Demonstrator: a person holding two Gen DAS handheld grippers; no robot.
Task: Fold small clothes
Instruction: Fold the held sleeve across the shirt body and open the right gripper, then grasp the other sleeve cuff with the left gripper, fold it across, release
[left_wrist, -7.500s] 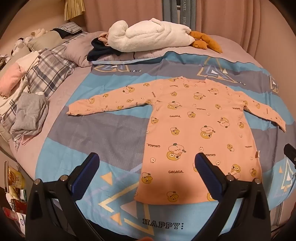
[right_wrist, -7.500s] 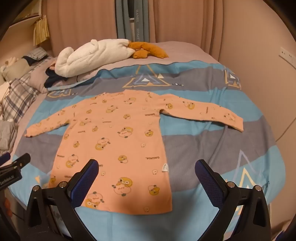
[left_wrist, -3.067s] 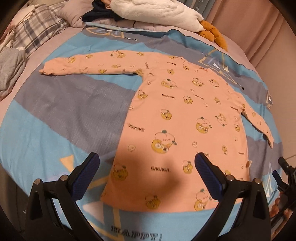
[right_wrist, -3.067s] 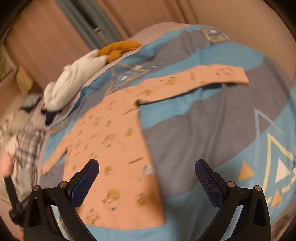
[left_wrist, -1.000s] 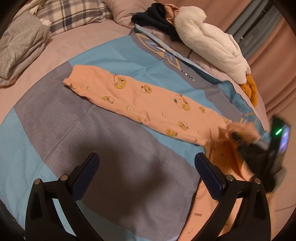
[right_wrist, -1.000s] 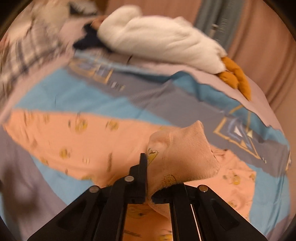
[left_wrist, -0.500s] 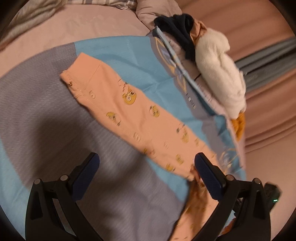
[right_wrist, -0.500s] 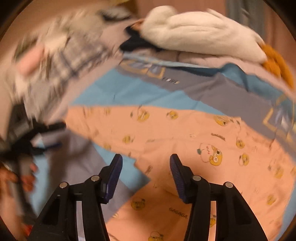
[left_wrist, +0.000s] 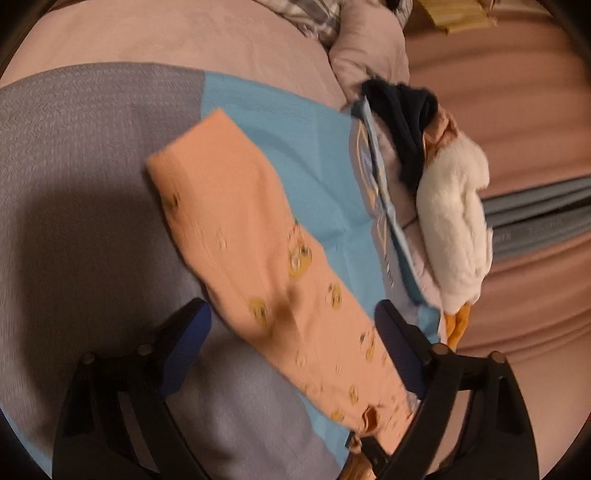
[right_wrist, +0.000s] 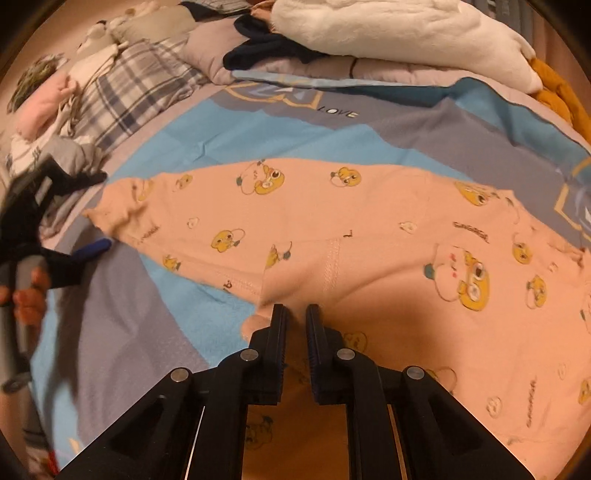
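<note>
1. Two pairs of tongs are at work over one small garment, a peach long-sleeved top (right_wrist: 369, 229) printed with yellow cartoon figures, which is spread on the bed (right_wrist: 258, 140) over the blue and grey cover.
2. The right tongs (right_wrist: 295, 312) are seen nearly together, having just been closing; the tips are set at the underarm seam, and peach cloth shows in the narrow gap, though it cannot be told whether the cloth is truly pinched.
3. The left tongs (left_wrist: 291, 325) are held wide apart, having just been closing slightly; the left sleeve (left_wrist: 236, 229) lies between the two fingers but is not pressed by either.
4. In the right wrist view the left tongs (right_wrist: 74, 236) are shown near the cuff, towards the left edge of the bed, gripped by a hand (right_wrist: 26, 295).
5. The left sleeve is still stretched out flat and unfolded. The right sleeve cannot be made out with certainty, and neither can the hem.
6. The task is judged to be at an early stage: no clear fold is seen on the left side, and the body has not been doubled.
7. What is judged to remain: the left sleeve is to be laid across the body, then the body folded up.
8. A white plush toy (right_wrist: 399, 33) and a dark garment (right_wrist: 266, 48) are left near the far edge, well apart from the work.
</note>
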